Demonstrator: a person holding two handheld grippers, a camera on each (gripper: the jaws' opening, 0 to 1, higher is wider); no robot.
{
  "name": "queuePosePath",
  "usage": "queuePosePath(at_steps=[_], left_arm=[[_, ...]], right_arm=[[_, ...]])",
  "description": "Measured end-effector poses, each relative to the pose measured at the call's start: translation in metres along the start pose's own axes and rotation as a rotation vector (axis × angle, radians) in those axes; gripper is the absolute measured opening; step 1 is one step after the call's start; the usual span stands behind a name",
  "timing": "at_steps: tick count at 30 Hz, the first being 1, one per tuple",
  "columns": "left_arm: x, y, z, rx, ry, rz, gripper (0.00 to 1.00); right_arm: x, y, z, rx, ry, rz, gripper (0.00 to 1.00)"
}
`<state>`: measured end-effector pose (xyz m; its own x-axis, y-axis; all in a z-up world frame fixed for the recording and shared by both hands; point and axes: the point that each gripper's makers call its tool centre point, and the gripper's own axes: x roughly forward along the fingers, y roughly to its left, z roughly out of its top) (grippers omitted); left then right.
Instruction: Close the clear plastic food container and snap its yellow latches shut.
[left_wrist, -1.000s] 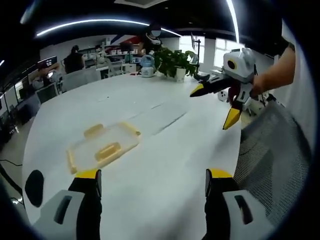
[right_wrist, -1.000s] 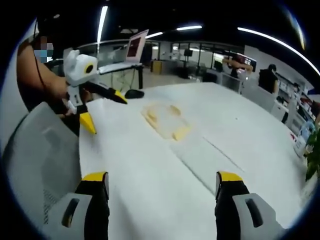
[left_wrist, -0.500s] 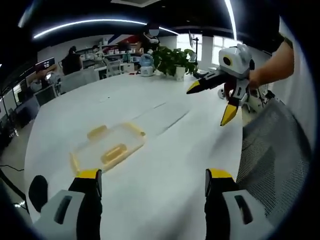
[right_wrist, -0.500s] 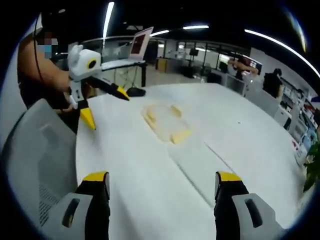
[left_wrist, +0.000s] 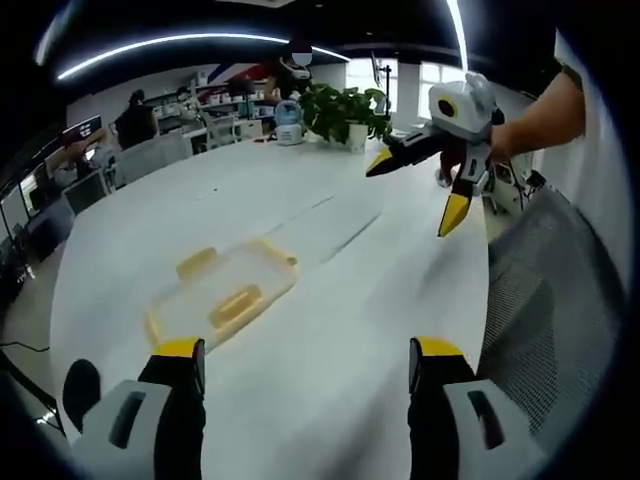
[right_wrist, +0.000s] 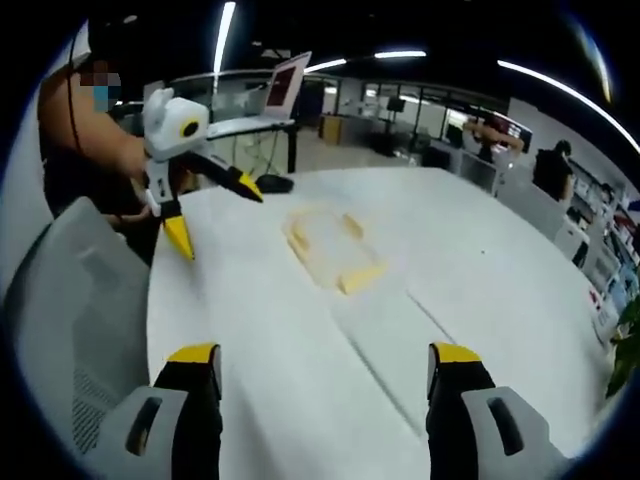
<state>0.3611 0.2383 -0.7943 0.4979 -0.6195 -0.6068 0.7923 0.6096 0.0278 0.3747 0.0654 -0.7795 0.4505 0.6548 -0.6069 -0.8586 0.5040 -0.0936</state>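
Note:
The clear plastic container (left_wrist: 222, 290) lies flat on the white table (left_wrist: 340, 330) with yellow latches (left_wrist: 235, 303) at its edges; whether its lid is fully seated cannot be told. In the right gripper view the container (right_wrist: 325, 250) lies mid-table, well ahead of the jaws. My left gripper (left_wrist: 307, 355) is open, short of the container and empty. My right gripper (right_wrist: 325, 358) is also open and empty. Each shows in the other's view, held in the air with jaws spread: the right gripper (left_wrist: 412, 195) and the left gripper (right_wrist: 216, 218).
A grey mesh chair (left_wrist: 545, 300) stands at the table's edge beside the person. A potted plant (left_wrist: 345, 110) sits at the far end. A dark round object (right_wrist: 270, 185) lies near a raised laptop (right_wrist: 280, 90). People sit at desks beyond.
Both views have drifted a little toward the container, which looks slightly nearer. The container has not moved on the table. Both grippers stay open.

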Motion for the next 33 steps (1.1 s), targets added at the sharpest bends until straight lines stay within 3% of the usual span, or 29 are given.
queuePosePath(at_steps=[33], left_arm=[[0.013, 0.033, -0.01, 0.047, 0.066, -0.055, 0.83]], right_arm=[[0.028, -0.019, 0.013, -0.036, 0.037, 0.045, 0.83]])
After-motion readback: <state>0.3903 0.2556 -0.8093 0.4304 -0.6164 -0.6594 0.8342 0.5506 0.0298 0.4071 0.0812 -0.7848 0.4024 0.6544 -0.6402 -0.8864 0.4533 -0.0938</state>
